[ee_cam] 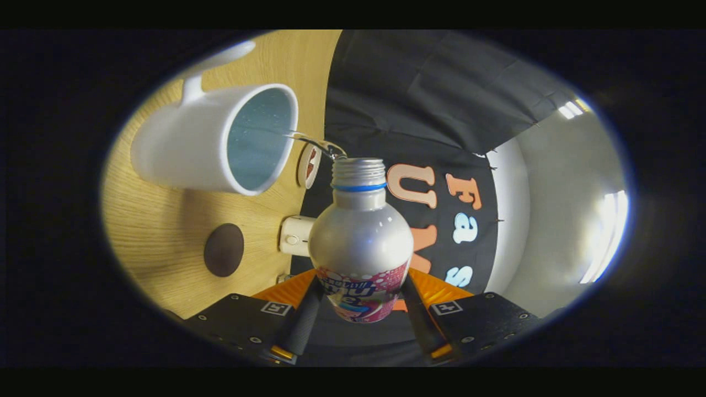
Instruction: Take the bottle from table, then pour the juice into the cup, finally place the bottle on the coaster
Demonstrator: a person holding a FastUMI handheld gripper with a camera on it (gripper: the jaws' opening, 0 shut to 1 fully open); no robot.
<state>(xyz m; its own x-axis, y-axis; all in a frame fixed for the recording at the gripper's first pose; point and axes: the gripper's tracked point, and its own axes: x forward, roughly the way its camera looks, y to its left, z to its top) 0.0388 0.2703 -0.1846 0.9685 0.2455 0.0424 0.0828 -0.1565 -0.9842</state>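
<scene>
A silver bottle [360, 242] with a pink label and a blue neck ring sits between my fingers [304, 317], and my gripper [361, 309] is shut on it. The whole view is rolled sideways, so the bottle is tipped toward the white cup [193, 146]. A thin clear stream [309, 140] runs from the bottle's open mouth over the cup's rim into its pale blue inside. The dark round coaster [223, 250] lies on the wooden table [149, 220], beside the cup and short of the bottle's body.
A small round white disc with a red mark [309, 164] lies on the table just past the cup. A white boxy device [295, 235] sits at the table's edge beside the bottle. The black cloth wall [419, 99] hangs beyond.
</scene>
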